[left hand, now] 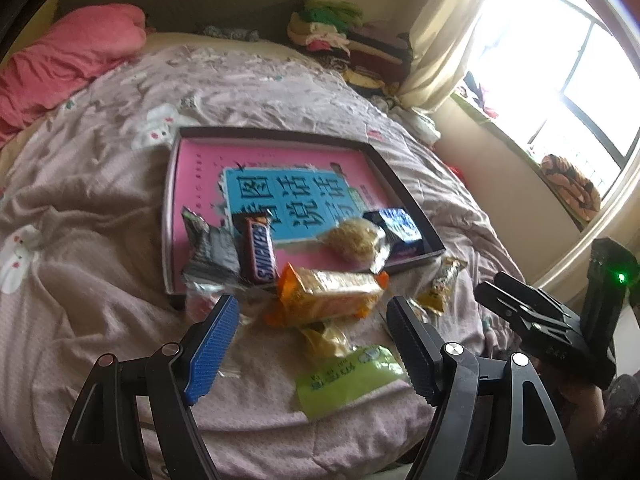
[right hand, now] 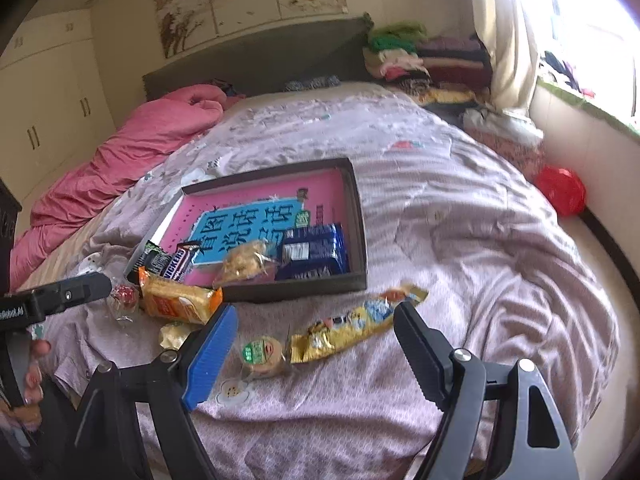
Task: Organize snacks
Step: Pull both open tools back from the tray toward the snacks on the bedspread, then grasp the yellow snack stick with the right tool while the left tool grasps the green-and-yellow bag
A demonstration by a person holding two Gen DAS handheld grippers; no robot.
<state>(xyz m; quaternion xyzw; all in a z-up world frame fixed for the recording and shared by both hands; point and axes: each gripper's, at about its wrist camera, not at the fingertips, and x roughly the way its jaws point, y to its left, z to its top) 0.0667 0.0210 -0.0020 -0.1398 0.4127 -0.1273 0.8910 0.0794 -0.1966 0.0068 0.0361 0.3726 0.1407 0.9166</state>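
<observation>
A dark-rimmed tray (left hand: 404, 192) with a pink floor lies on the bed. In it are a Snickers bar (left hand: 260, 252), a silver packet (left hand: 212, 248), a clear-wrapped pastry (left hand: 356, 238) and a blue packet (left hand: 400, 228). An orange cracker packet (left hand: 332, 292) leans on the tray's near rim, just beyond my open left gripper (left hand: 312, 302). A green packet (left hand: 344, 380) lies nearer, under the fingers. My right gripper (right hand: 316, 310) is open over a long yellow packet (right hand: 352, 324) and a round cookie (right hand: 262, 352). Neither gripper holds anything.
A red candy (right hand: 124, 294) and a small golden wrapper (right hand: 174, 334) lie by the orange packet (right hand: 180, 300). A pink quilt (right hand: 120, 160) is bunched at the left. Folded clothes (right hand: 420, 60) are stacked by the headboard. A red bag (right hand: 560, 190) sits beside the bed.
</observation>
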